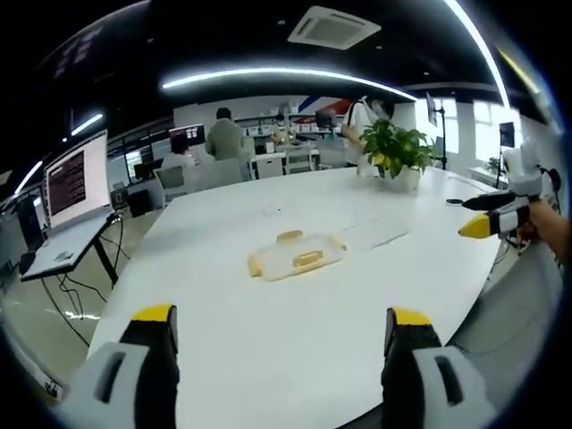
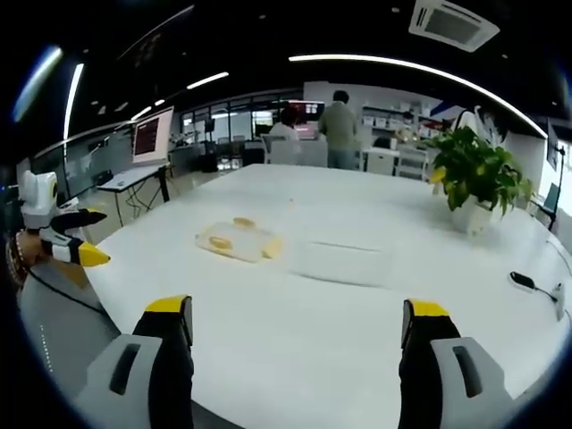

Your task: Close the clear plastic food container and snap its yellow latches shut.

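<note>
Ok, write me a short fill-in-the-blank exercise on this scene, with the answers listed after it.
1. The clear container lies on a ____ table.
2. The container's latches are coloured ____.
3. The left gripper and the right gripper both have their jaws ____.
4. Beyond the container on the table stands a potted ____.

Missing words: white; yellow; open; plant

Potted plant on white table; laptop beside.

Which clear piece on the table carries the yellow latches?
The lid, nearer the left gripper. The plain container base beside it, toward the potted plant, shows no yellow.
</note>
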